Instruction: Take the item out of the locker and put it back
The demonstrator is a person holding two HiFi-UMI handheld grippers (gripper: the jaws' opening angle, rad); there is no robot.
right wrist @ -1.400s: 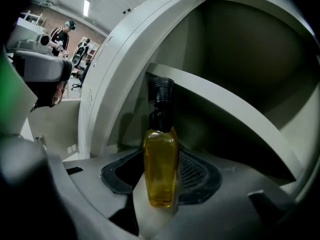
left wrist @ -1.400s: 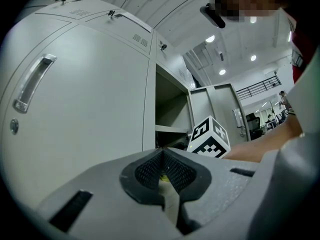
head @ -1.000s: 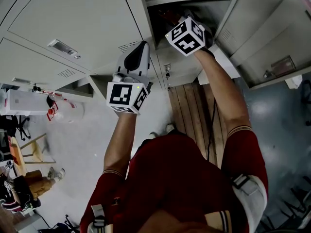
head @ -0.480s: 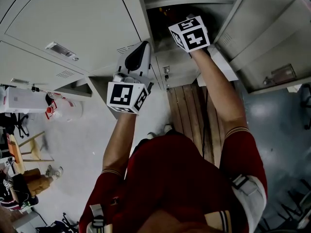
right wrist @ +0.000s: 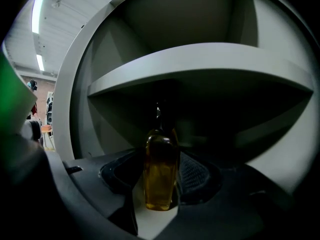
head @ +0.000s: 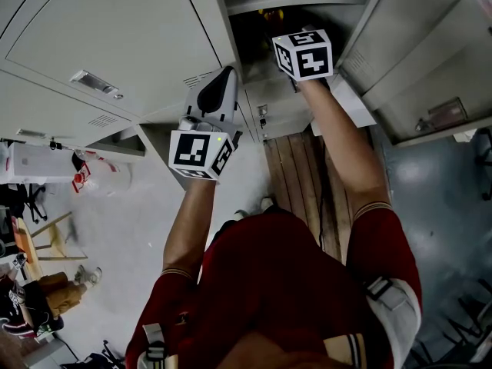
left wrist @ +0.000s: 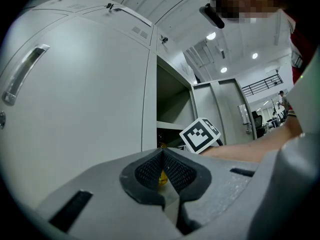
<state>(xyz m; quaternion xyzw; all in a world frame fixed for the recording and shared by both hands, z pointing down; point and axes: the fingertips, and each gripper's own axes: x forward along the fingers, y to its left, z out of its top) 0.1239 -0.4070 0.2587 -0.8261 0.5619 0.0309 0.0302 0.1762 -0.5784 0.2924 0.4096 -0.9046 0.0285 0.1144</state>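
An amber glass bottle [right wrist: 161,170] stands upright on the floor of the open locker compartment [right wrist: 200,64], under its shelf. My right gripper [right wrist: 162,181] reaches into that compartment with the bottle between its jaws. The jaws are opening, and the pads still lie against the bottle's sides. In the head view only the right gripper's marker cube [head: 302,54] shows at the locker mouth, with an amber glint of the bottle [head: 269,12] behind it. My left gripper [head: 217,92] is shut and holds nothing, hovering by the closed locker door [head: 115,37] to the left.
The open locker door [head: 430,44] hangs to the right of my right arm. A wooden pallet [head: 300,175] lies on the floor below the lockers. A white box and a red-capped container [head: 81,177] sit at the left, with chairs further left.
My right gripper has pushed further into the locker with the bottle. The left gripper has stayed where it was.
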